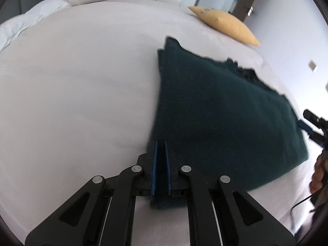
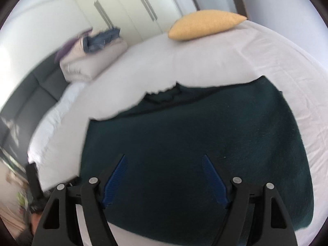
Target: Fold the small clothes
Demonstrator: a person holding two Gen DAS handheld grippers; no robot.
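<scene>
A dark green knitted garment (image 1: pixel 221 112) lies folded on the white bed sheet (image 1: pixel 82 92). My left gripper (image 1: pixel 161 143) is shut on its near left corner, with cloth between the blue pads and a bit hanging out below. In the right wrist view the same garment (image 2: pixel 205 133) fills the middle. My right gripper (image 2: pixel 164 157) is open, its blue pads spread wide just above the garment's near part. The right gripper also shows at the far right edge of the left wrist view (image 1: pixel 313 127).
A yellow cushion (image 1: pixel 225 24) lies at the far side of the bed, also in the right wrist view (image 2: pixel 205 24). Folded bedding and clothes (image 2: pixel 92 57) are piled at the far left by a grey headboard (image 2: pixel 30 86). Wardrobe doors (image 2: pixel 127 6) stand behind.
</scene>
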